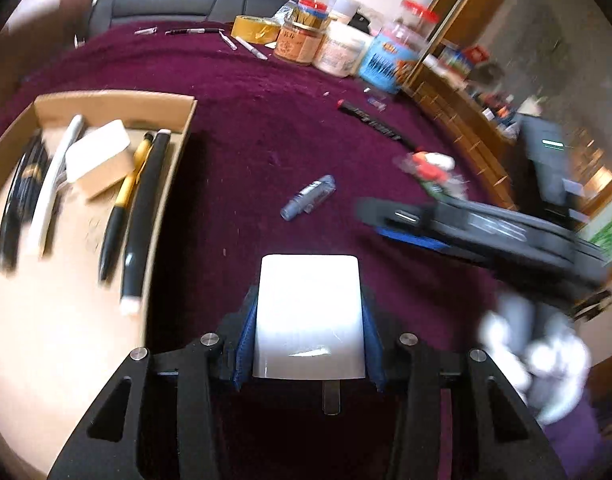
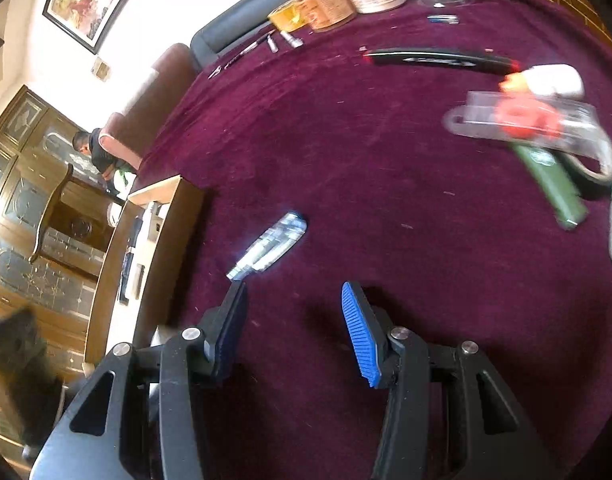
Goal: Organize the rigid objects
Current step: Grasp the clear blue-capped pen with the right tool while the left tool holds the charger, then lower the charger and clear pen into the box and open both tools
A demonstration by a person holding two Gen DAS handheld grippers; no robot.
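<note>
Sorting in progress on a maroon-covered counter [image 1: 266,120]: the left gripper [image 1: 309,344] clamps a white plug adapter [image 1: 309,316] between its blue pads, level and just right of the cardboard box [image 1: 174,184] already holding pens, apparently bound for it. The right gripper [image 2: 294,332], spread wide and empty, angles down toward a small clear vial [image 2: 270,246] lying right of the box.

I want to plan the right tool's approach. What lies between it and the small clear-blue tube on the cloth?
Only bare maroon cloth, seen in the right wrist view, separates the open right tool from the tube.
</note>
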